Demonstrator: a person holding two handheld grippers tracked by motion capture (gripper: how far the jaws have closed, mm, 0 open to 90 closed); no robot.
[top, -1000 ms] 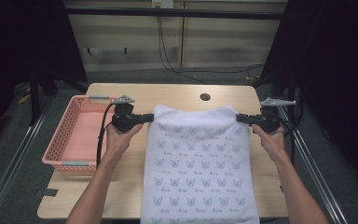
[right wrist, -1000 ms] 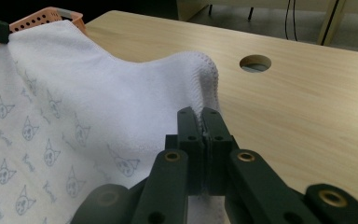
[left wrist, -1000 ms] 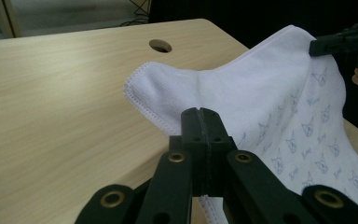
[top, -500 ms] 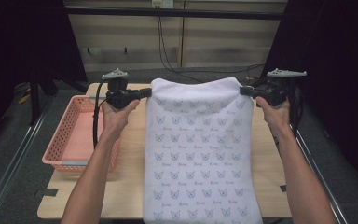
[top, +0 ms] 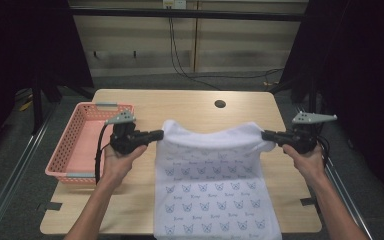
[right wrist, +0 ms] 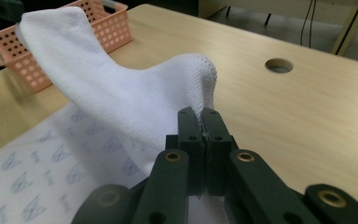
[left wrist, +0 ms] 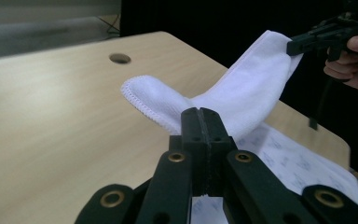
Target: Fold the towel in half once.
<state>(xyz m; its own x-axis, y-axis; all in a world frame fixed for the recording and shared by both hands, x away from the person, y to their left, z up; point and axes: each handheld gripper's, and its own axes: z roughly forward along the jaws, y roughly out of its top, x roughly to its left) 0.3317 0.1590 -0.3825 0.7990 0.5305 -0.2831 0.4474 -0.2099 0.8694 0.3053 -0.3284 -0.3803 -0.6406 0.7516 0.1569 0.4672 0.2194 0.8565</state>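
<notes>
A white towel [top: 215, 185] printed with small blue figures lies down the middle of the wooden table [top: 180, 107] and hangs over its near edge. My left gripper [top: 159, 134] is shut on the towel's far left corner and my right gripper [top: 266, 135] on its far right corner. Between them the far edge is lifted off the table and sags. In the left gripper view the jaws [left wrist: 199, 116] are pinched on the towel [left wrist: 247, 88], with the other gripper [left wrist: 294, 45] at the far corner. The right gripper view shows its jaws [right wrist: 200, 116] closed on the towel's hem [right wrist: 121, 93].
A pink perforated basket [top: 82, 145] stands at the table's left edge, close to my left hand; its rim [right wrist: 107, 28] also appears in the right gripper view. A round cable hole [top: 220, 104] sits in the tabletop beyond the towel. Dark floor and cables surround the table.
Both grippers rose and went farther away with the towel stretched between them, then came back down toward the person. The far edge is now lower and slacker.
</notes>
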